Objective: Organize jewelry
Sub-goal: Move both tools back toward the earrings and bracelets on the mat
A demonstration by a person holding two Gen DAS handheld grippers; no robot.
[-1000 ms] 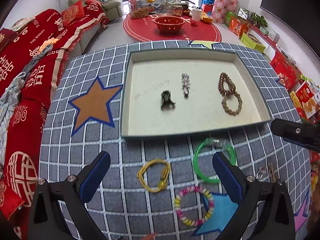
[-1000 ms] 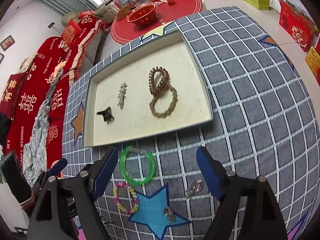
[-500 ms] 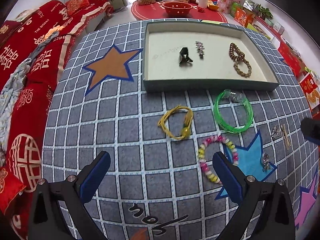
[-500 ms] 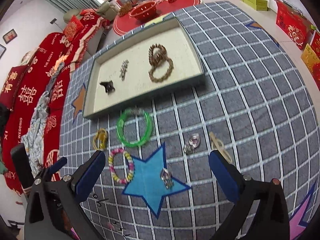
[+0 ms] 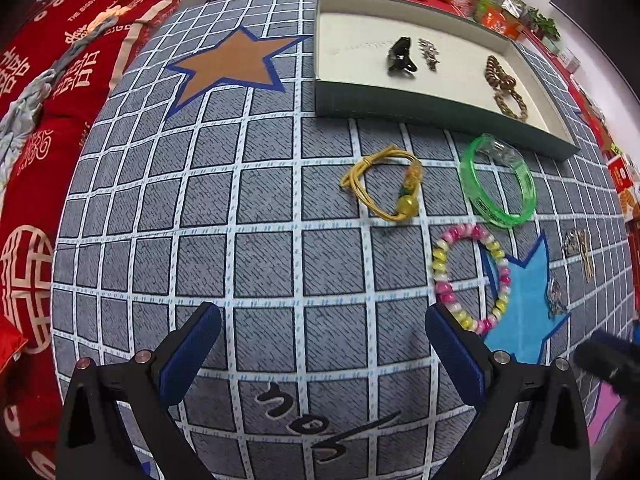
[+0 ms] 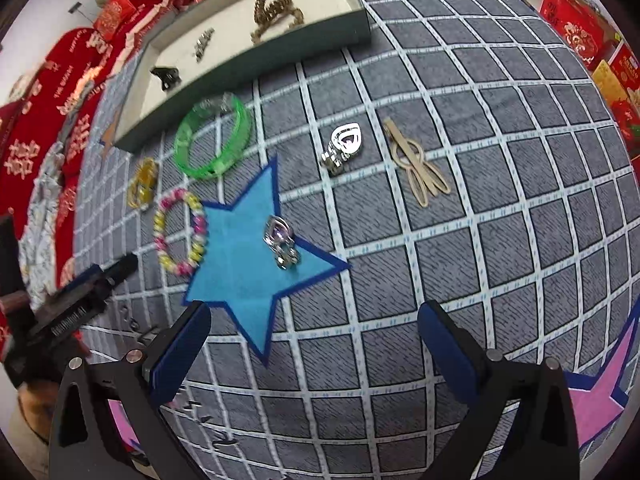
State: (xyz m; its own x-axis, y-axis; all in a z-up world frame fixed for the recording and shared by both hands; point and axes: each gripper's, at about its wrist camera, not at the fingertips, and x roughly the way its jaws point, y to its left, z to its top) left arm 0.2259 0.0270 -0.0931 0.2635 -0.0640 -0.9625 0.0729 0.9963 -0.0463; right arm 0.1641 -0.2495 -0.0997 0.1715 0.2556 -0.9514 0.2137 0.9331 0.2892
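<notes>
Both grippers hover over the grid-patterned cloth (image 5: pixel 272 208), left gripper (image 5: pixel 320 344) and right gripper (image 6: pixel 312 340) spread wide, nothing between them. Yellow cord bracelet (image 5: pixel 384 184), green bangle (image 5: pixel 498 180), beaded bracelet (image 5: pixel 472 276) lie outside the tray (image 5: pixel 420 100).

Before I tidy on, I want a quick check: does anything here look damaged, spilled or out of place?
Nothing looks damaged or spilled. Six pieces lie loose on the cloth outside the tray, among them the green bangle, which lies close beside its wall.
</notes>
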